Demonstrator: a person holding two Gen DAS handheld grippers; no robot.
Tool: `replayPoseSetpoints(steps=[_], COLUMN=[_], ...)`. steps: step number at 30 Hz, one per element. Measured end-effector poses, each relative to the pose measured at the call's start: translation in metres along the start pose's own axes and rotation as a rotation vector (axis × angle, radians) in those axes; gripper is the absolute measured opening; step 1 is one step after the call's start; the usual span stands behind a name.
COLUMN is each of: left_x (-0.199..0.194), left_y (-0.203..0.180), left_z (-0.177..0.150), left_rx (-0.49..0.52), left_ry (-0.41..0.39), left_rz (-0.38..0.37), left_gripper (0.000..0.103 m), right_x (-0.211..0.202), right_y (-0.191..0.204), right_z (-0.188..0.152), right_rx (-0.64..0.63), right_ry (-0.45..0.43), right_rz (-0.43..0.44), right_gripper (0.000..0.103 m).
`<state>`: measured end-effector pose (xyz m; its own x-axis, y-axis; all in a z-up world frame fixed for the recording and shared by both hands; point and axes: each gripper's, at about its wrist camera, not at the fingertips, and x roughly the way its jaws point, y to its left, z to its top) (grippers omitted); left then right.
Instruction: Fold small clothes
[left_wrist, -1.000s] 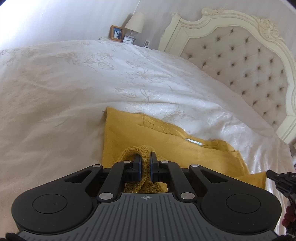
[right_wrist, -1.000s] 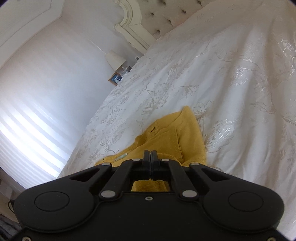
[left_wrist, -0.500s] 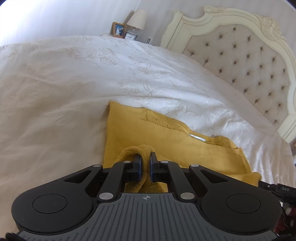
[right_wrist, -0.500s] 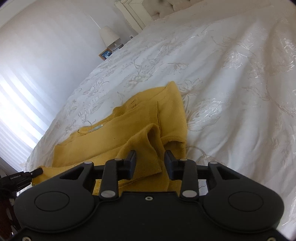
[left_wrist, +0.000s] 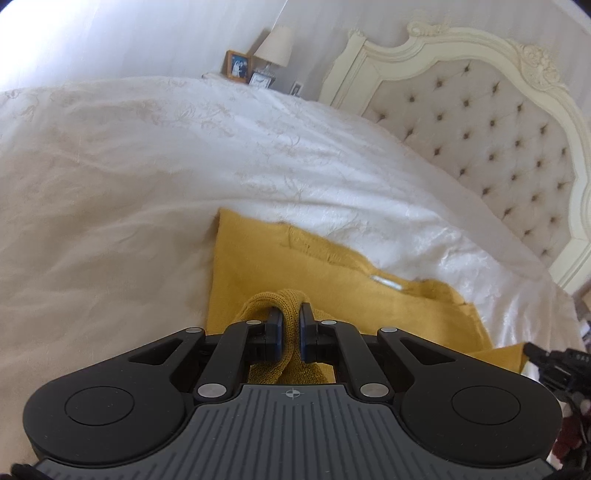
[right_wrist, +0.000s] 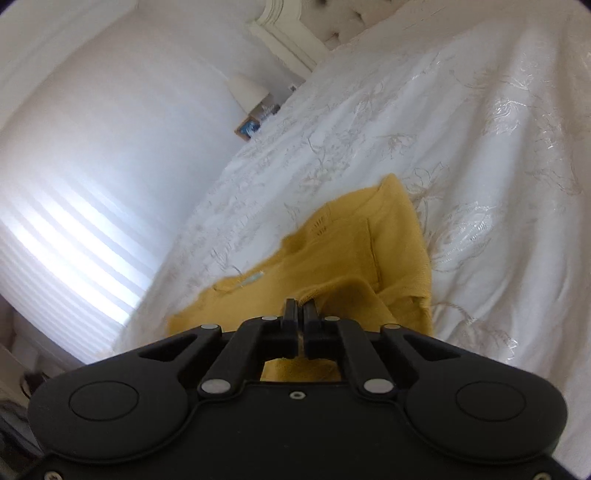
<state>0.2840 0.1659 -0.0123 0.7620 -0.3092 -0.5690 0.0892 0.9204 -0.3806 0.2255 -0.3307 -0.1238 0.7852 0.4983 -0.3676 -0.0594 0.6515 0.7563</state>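
A small mustard-yellow knitted garment (left_wrist: 332, 280) lies on the white embroidered bedspread (left_wrist: 147, 166). My left gripper (left_wrist: 291, 314) is shut on a bunched fold of the garment's near edge. In the right wrist view the garment (right_wrist: 354, 251) lies spread ahead, and my right gripper (right_wrist: 300, 308) is shut, pinching a raised fold of it. A small white label (left_wrist: 386, 282) shows at the neckline. The right gripper's tip (left_wrist: 535, 352) shows at the left view's right edge.
A cream tufted headboard (left_wrist: 498, 129) stands at the back right. A bedside table with a lamp (left_wrist: 275, 46) and a photo frame (left_wrist: 237, 65) is beyond the bed. A bright window with blinds (right_wrist: 74, 258) is at the left of the right wrist view.
My right gripper opened half a second ago and has now shut again on a fold of the garment. My left gripper has kept its grip and barely moved.
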Motion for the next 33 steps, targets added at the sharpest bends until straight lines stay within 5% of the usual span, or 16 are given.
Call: replayPoseSetpoints(steps=[4, 8, 10, 14, 16, 18, 19, 24, 29, 33], left_x=[0.016, 0.048, 0.06, 0.062, 0.049, 0.036, 0.031, 0.013, 0.028, 0.056], left_y=[-0.002, 0.002, 0.01, 0.023, 0.019, 0.009, 0.004, -0.022, -0.051, -0.058], left_z=[0.016, 0.025, 0.027, 0.029, 0.027, 0.021, 0.019, -0.008, -0.04, -0.044], left_rx=[-0.013, -0.018, -0.057, -0.101, -0.042, 0.067, 0.115, 0.261, 0.432, 0.465], left_ry=[-0.003, 0.016, 0.029, 0.019, -0.024, -0.053, -0.059, -0.046, 0.064, 0.136], left_rz=[-0.003, 0.036, 0.049, 0.061, 0.092, 0.127, 0.139, 0.125, 0.088, 0.099], left_gripper=[0.008, 0.014, 0.026, 0.032, 0.036, 0.044, 0.044, 0.044, 0.045, 0.044], right_x=[0.001, 0.033, 0.055, 0.077, 0.07, 0.055, 0.049, 0.036, 0.053, 0.081], right_y=[0.002, -0.009, -0.017, -0.034, -0.033, -0.024, -0.018, 0.028, 0.063, 0.076], right_z=[0.032, 0.058, 0.064, 0.062, 0.059, 0.051, 0.048, 0.026, -0.012, -0.029], right_rx=[0.074, 0.099, 0.091, 0.126, 0.127, 0.064, 0.017, -0.293, -0.536, -0.635], right_ry=[-0.087, -0.102, -0.078, -0.062, -0.11, -0.166, -0.186, -0.177, -0.029, 0.091], right_rz=[0.018, -0.092, -0.175, -0.26, -0.257, -0.256, -0.264, -0.314, -0.348, -0.367], right_gripper=[0.009, 0.009, 0.01, 0.018, 0.032, 0.055, 0.058, 0.058, 0.058, 0.058])
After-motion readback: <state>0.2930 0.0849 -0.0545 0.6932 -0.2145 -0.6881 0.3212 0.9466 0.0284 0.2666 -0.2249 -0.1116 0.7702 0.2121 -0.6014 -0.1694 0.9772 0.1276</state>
